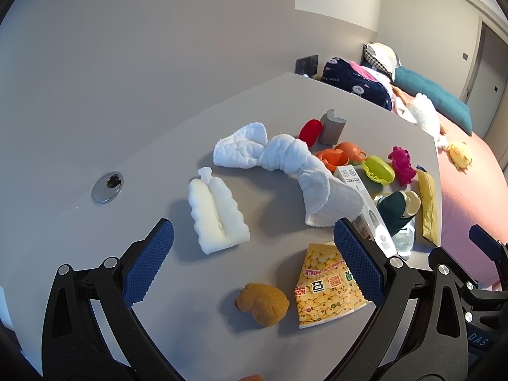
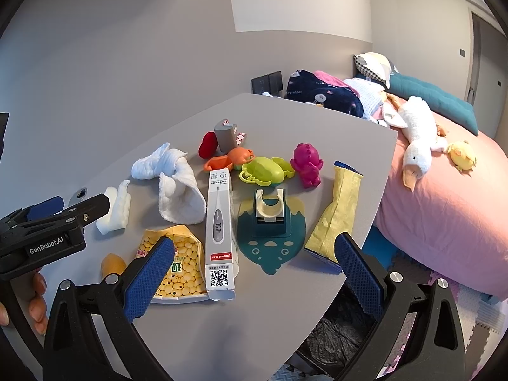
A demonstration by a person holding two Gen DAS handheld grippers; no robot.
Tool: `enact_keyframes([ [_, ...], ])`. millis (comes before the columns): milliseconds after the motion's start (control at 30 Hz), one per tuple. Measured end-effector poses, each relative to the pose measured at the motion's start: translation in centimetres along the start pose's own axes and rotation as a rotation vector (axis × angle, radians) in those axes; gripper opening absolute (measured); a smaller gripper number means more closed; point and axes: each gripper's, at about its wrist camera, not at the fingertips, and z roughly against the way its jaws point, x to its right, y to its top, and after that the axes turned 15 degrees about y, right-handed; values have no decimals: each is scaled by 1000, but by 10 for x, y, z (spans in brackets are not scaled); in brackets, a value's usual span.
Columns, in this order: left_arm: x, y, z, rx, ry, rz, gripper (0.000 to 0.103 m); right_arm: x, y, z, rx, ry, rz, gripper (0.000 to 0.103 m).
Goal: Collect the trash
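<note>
- Looking along the left gripper (image 1: 254, 260), its blue pads stand wide apart and hold nothing above the grey table (image 1: 152, 146).
- Just ahead, between its fingers, lie the white foam piece (image 1: 217, 212) toward the left pad, the flattened yellow milk carton (image 1: 327, 289) against the right pad's side, and a brown lump (image 1: 263, 300) nearest the tool.
- The carton reads "MILK", upside down, plus Chinese characters; a twisted white cloth (image 1: 285, 155) lies farther ahead.
- Judging the step as picking a first piece of trash, the carton looks the easiest target: come down with one pad on each long edge and close on the flat fold, keeping clear of the brown lump.

- Looking along the right gripper (image 2: 254, 266), it too is released and empty, jaws spread wide.
- The thermometer box (image 2: 219, 222) lies straight ahead between its fingers, showing "36.8" on the printed display, a QR code and a red band of small lettering that I cannot read surely; the carton sits under the left pad.
- A yellow wrapper (image 2: 336, 212) lies ahead of the right pad at the table edge.
- Below the right pad, off the table, a dark bag-lined bin (image 2: 336, 333) shows.
- The other tool's body at far left reads "GenRobot.AI".
</note>
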Motion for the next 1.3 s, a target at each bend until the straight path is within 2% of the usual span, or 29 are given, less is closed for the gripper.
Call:
enact_keyframes([
  [400, -3, -2, -5, -10, 14, 4, 97, 3, -2, 0, -2, -2, -7, 100],
  [667, -10, -1, -19, -31, 31, 10, 97, 21, 6, -2, 12, -3, -24, 100],
  [1167, -15, 12, -82, -91, 136, -1, 97, 70, 25, -22, 59, -41, -111, 100],
  [1300, -18, 16, -99, -123, 133, 16, 92, 91, 28, -29, 79, -79, -154, 100],
])
